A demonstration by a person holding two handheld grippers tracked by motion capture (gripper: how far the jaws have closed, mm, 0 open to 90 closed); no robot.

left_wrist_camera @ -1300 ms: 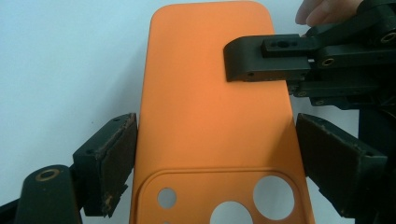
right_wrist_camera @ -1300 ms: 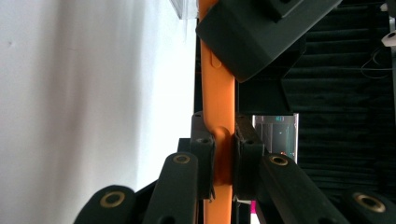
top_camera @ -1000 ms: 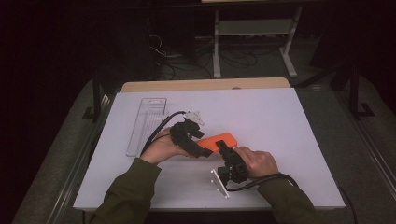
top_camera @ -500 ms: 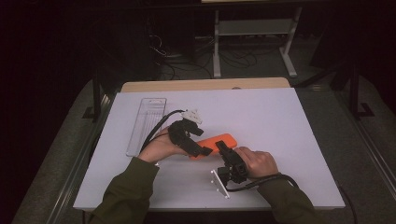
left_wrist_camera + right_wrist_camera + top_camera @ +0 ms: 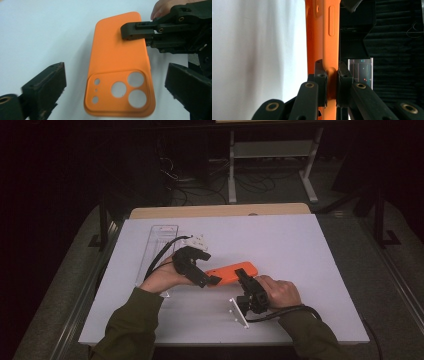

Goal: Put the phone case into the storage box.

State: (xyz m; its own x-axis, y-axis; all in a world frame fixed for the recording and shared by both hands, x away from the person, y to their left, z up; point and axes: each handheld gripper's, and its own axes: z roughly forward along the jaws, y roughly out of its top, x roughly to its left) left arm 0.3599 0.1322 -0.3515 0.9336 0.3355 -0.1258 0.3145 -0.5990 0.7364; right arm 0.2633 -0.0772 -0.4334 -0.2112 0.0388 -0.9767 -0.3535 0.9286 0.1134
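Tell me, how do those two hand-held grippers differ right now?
The right hand-held gripper is clamped shut on the edge of the orange phone case; the left hand-held gripper has just been opening, its jaws wide on either side of the case's camera end, not pressing it. Both are black, two-jawed, and held by hand over the white table.

Lab: white table [image 5: 300, 250], dark surround, floor cables [image 5: 250, 182]
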